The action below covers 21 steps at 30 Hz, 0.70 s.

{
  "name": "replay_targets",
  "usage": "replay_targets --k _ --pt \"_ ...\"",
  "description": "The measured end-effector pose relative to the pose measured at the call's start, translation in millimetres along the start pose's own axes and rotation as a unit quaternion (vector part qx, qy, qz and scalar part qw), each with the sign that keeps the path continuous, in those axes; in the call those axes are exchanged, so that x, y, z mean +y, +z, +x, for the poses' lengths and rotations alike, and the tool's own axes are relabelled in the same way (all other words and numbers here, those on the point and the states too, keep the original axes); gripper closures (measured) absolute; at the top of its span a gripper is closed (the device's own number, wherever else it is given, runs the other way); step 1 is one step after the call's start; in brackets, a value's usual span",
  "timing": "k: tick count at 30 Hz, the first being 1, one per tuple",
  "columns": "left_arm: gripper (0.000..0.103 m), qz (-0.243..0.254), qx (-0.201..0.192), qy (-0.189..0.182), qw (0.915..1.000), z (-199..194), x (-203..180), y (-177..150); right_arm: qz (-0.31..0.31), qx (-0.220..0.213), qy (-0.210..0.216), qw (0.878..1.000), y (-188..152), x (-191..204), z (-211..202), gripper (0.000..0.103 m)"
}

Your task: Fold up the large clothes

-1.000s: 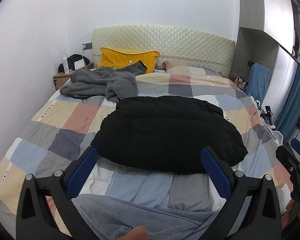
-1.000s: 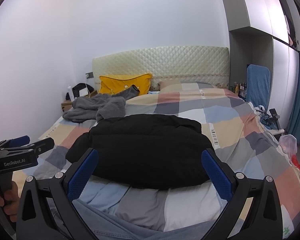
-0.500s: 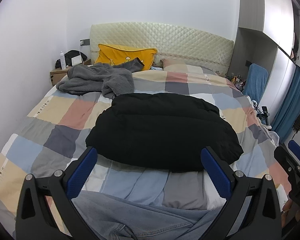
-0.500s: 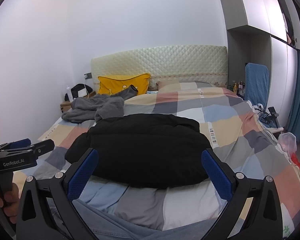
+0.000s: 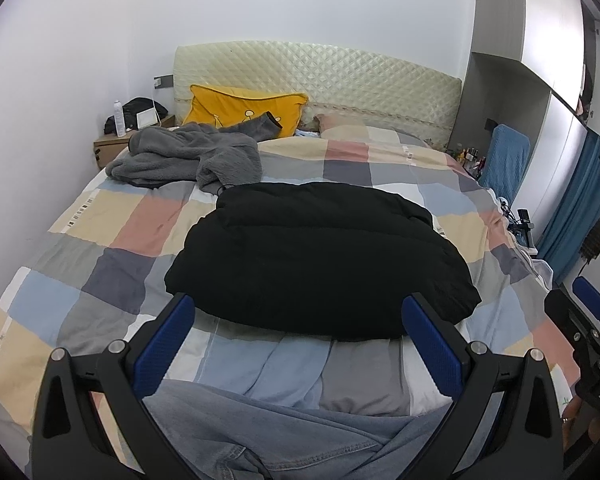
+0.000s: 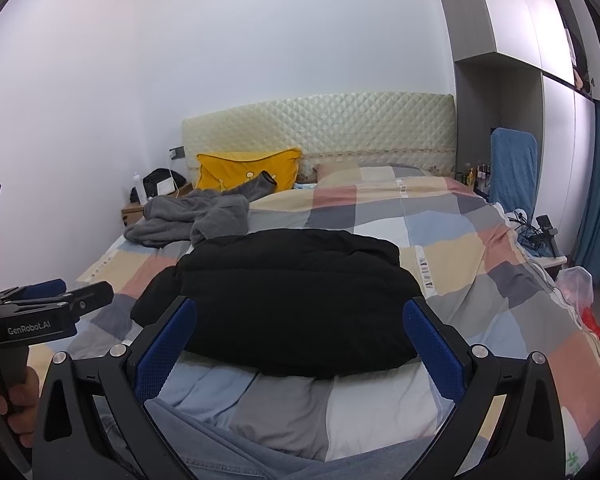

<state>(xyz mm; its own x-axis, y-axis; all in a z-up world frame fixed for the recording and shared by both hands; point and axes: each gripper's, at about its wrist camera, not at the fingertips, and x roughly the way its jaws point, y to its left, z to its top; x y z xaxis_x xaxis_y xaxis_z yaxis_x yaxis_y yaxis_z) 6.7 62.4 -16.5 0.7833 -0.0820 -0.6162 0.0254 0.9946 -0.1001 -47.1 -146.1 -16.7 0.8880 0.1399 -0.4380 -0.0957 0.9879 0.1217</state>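
"GenRobot.AI" stands on the left claw [image 6: 64,300] body (white lettering); the right claw [image 5: 592,312] shows perhaps "DAS".

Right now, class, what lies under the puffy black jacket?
The puffy black jacket rests on a pastel checked duvet. Whatever lies directly beneath it is covered.

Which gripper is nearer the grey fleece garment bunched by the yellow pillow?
Left, by position. The left gripper hangs on the grey fleece garment side; the right gripper sits farther right. Both open, behind the black jacket.

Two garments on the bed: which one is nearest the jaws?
The black padded jacket, lying flat mid-bed just ahead of both open grippers. The grey fleece garment is crumpled farther back by the yellow pillow.
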Motion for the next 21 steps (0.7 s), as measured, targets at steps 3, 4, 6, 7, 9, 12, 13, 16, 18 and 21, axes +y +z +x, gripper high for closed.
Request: replay_targets --k 3,4,6,7,9,12,13,16,18,21 --pt "0.000 0.000 0.001 0.001 1.0000 0.4 -0.2 0.4 0.002 0.000 -0.001 1.000 -0.4 -1.3 -1.1 0.000" --pt "0.000 -0.001 0.001 0.001 1.0000 0.4 -0.8 0.2 0.004 0.000 -0.001 1.000 0.1 -0.6 0.2 0.000" --pt "0.000 -0.001 0.002 0.003 1.0000 0.8 -0.6 0.2 0.006 0.002 -0.001 1.000 -0.4 -1.9 0.9 0.000" --pt "0.000 -0.001 0.002 0.002 1.0000 1.4 1.1 0.7 0.006 0.003 -0.002 1.000 -0.4 -2.4 1.9 0.000" --pt "0.000 -0.005 0.002 0.001 1.0000 1.4 3.7 0.8 0.004 0.003 -0.004 1.000 -0.6 -2.8 1.9 0.000" --pt "0.000 -0.004 0.003 0.000 1.0000 1.1 4.2 0.5 0.004 0.002 -0.005 1.000 -1.0 -2.8 0.0 0.000" --pt "0.000 -0.004 0.002 0.000 1.0000 0.5 4.1 0.4 0.004 0.002 -0.005 1.000 -0.8 -3.1 0.7 0.000" --pt "0.000 -0.005 0.002 0.000 1.0000 1.1 4.3 0.9 0.003 0.003 -0.003 1.000 -0.8 -2.5 0.9 0.000" --pt "0.000 -0.004 0.003 0.000 1.0000 1.9 4.6 2.0 0.003 0.005 -0.001 1.000 -0.7 -2.1 0.9 0.000" --pt "0.000 -0.005 0.002 0.000 1.0000 1.6 4.1 1.6 0.004 0.004 0.000 1.000 0.5 -2.0 0.2 0.000"
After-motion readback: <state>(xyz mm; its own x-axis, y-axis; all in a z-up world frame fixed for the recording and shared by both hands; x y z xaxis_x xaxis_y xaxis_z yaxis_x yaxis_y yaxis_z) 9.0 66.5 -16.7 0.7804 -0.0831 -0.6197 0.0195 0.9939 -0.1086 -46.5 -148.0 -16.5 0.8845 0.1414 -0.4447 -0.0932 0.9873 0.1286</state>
